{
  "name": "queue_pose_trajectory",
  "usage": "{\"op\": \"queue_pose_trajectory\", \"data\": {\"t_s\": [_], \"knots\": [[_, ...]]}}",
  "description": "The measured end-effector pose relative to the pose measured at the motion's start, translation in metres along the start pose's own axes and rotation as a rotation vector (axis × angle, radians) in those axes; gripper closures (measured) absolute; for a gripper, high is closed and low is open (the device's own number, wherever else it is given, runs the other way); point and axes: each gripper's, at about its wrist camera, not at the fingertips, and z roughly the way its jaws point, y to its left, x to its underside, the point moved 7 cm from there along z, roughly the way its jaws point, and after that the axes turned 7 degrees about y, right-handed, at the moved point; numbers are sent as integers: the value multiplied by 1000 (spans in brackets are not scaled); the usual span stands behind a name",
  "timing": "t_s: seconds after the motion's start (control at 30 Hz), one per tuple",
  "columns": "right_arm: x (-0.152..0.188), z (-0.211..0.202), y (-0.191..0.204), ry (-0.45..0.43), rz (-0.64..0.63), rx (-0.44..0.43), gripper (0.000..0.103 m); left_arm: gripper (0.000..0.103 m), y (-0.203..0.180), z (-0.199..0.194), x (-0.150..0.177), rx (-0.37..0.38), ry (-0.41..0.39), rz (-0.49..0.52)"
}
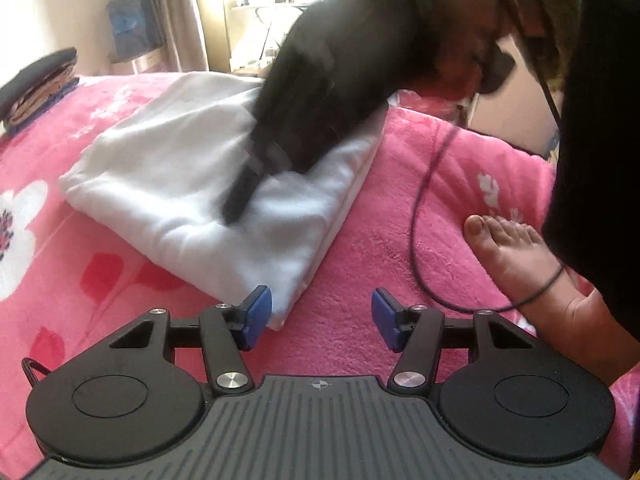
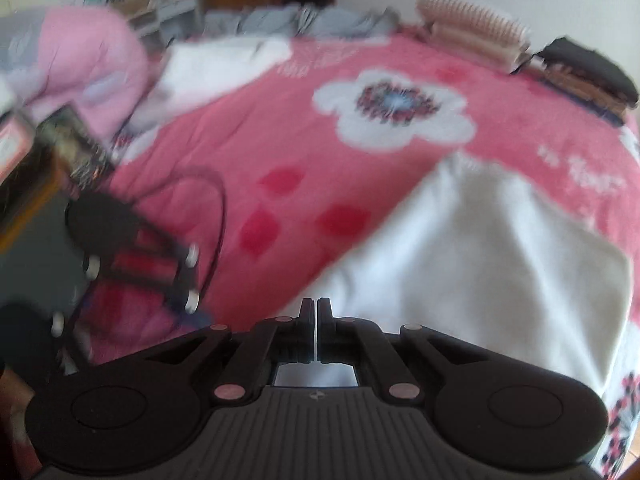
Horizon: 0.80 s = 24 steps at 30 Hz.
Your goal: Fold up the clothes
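A white folded garment [image 1: 192,184] lies on the pink flowered blanket [image 1: 360,240]. My left gripper [image 1: 320,316] hovers low at the garment's near corner, open, with nothing between its blue pads [image 1: 256,316]. My right gripper [image 1: 234,212], blurred by motion, comes down from above with its tips on top of the garment. In the right wrist view the right gripper [image 2: 317,312] is shut, fingers together, over the near edge of the white garment [image 2: 480,260]. The left gripper [image 2: 188,280] shows blurred at the left there.
A person's bare foot [image 1: 516,256] rests on the blanket at the right, with a black cable [image 1: 416,240] looping past it. A stack of folded dark and brown clothes [image 2: 580,76] sits at the bed's far corner. A pink quilt [image 2: 80,60] and another white cloth [image 2: 224,60] lie further back.
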Motion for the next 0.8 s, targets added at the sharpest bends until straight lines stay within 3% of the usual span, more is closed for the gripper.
{"op": "queue_pose_trajectory", "data": {"t_s": [0.03, 0.1, 0.17, 0.3, 0.37, 0.53, 0.6, 0.67, 0.8], "knots": [[9, 12, 0, 46, -5, 13, 103, 47, 0, -1, 1, -4, 0, 4], [26, 35, 0, 29, 4, 30, 103, 47, 0, -2, 2, -11, 1, 12], [21, 25, -5, 24, 61, 6, 103, 47, 3, -9, 3, -40, -13, 35], [16, -6, -3, -84, 86, -13, 103, 47, 13, -27, -5, -123, -92, 90], [20, -10, -11, -105, 125, 33, 103, 47, 21, -26, -12, -135, -103, 69], [33, -40, -61, -239, 279, 265, 103, 47, 33, -4, -33, -147, -129, 48], [53, -32, -81, -209, 323, 340, 103, 47, 37, 9, -38, -122, -117, 21], [73, -17, -95, -173, 364, 345, 103, 48, 41, 19, -37, -121, -83, 8], [54, -41, -93, -251, 364, 352, 103, 48, 45, 20, -30, -114, -68, -6]]}}
